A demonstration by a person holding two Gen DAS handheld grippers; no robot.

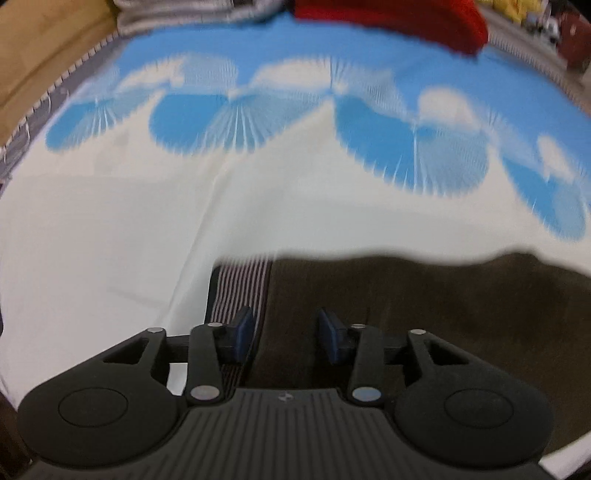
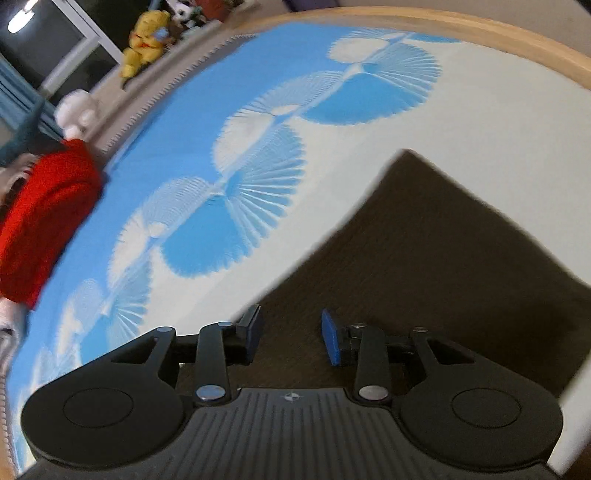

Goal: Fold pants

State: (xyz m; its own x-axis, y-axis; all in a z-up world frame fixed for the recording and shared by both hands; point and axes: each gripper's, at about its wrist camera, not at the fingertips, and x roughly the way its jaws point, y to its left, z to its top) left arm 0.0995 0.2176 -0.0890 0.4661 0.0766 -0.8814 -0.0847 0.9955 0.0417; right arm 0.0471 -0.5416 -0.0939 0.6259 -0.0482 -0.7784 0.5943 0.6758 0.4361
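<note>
Dark brown pants point(image 1: 424, 314) lie flat on a white and blue bed sheet point(image 1: 110, 240). A striped waistband lining point(image 1: 240, 288) shows at their left edge. My left gripper point(image 1: 286, 334) hovers over that waistband end, open, with a clear gap between its blue pads and no cloth pinched. In the right wrist view the pants point(image 2: 424, 251) form a dark folded shape with a corner pointing away. My right gripper point(image 2: 291, 338) stands open just above their near edge, with nothing between its pads.
A red garment point(image 1: 391, 18) lies at the far edge of the bed, beside a grey garment point(image 1: 177, 14). It shows again as the red garment point(image 2: 44, 214) in the right wrist view. A yellow stuffed toy point(image 2: 144, 40) sits beyond. A wooden bed frame point(image 2: 480, 29) borders the sheet point(image 2: 498, 110).
</note>
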